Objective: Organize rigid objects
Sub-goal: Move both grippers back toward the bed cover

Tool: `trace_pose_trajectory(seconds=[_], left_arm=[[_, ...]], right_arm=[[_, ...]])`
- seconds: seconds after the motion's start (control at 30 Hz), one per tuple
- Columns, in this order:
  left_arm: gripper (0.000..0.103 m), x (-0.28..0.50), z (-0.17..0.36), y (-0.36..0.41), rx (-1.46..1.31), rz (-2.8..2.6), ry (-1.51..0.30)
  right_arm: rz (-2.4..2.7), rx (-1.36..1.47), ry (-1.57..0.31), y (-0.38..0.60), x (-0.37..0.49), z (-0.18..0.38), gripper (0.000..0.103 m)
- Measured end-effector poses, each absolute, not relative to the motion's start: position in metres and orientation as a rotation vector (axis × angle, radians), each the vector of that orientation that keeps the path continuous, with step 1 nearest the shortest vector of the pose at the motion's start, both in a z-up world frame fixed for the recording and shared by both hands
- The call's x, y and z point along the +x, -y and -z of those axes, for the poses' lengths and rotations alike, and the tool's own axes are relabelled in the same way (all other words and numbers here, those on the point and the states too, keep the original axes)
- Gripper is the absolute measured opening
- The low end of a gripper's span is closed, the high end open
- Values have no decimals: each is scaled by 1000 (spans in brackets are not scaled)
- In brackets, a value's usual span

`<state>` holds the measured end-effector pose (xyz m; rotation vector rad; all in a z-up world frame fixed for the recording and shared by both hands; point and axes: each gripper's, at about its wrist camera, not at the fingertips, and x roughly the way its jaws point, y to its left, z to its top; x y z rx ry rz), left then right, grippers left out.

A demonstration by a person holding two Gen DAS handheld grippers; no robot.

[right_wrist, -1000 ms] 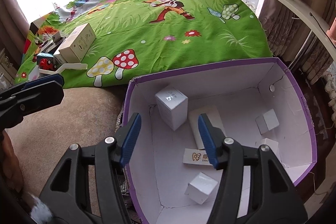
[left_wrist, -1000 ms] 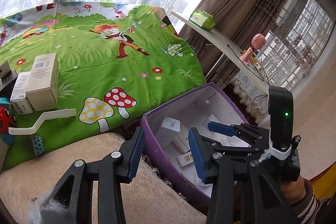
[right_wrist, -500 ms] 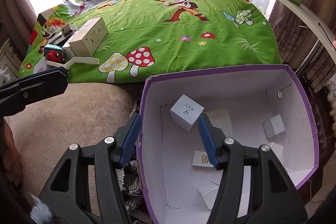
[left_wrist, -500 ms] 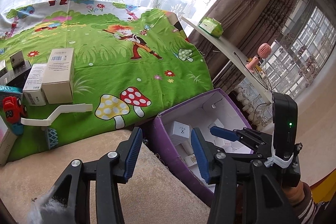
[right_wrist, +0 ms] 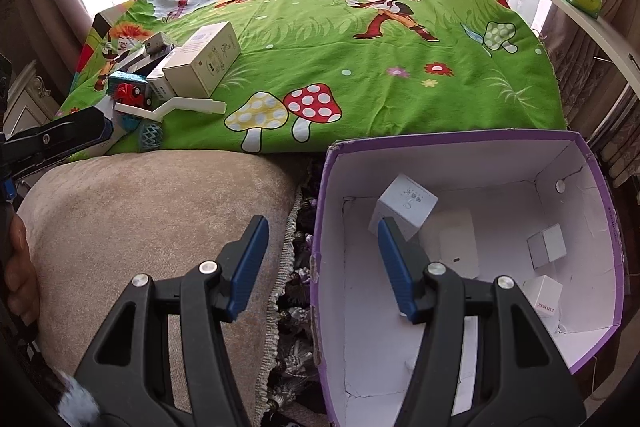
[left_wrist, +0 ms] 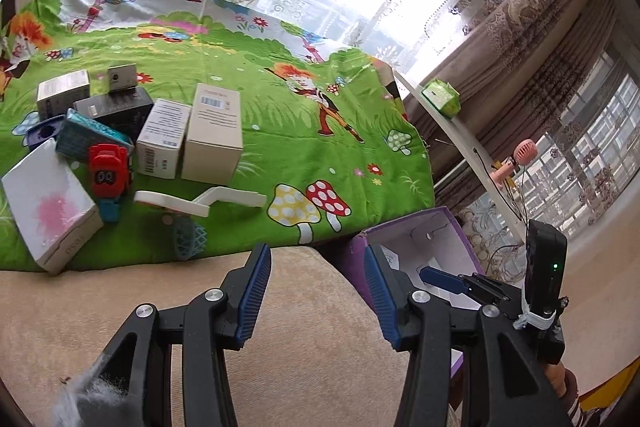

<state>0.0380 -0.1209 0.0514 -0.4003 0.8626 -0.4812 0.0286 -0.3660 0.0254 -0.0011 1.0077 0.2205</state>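
A purple box with white walls stands on the right and holds several small white boxes; a white cube leans tilted near its left wall. On the green cartoon cloth lies a pile: a beige box, a white box, a red toy car, a flat white box and a white plastic handle. My left gripper is open and empty over the beige cushion. My right gripper is open and empty, with its fingers either side of the box's left wall.
A curved white shelf at the right carries a green tissue pack and a pink hand fan. Curtains and windows close off the back. A teal mesh piece lies at the cloth's near edge. A person's hand shows at the left.
The left gripper has swung left, away from the purple box and toward the pile, with its jaws a little wider. The right gripper drifted left to the box's left wall. The white cube now leans.
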Motion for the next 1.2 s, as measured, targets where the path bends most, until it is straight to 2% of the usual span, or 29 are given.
trace_pose_trajectory(seconds=[0.5,1.2], left_arm=[[50,19,-39,52,-520,354,-833],[50,13,-38,28,-501,270,-793]], right_arm=[[-358,-47,-999,305,38,-28,61],[-555,-79,-1066,211,87,-15,61]])
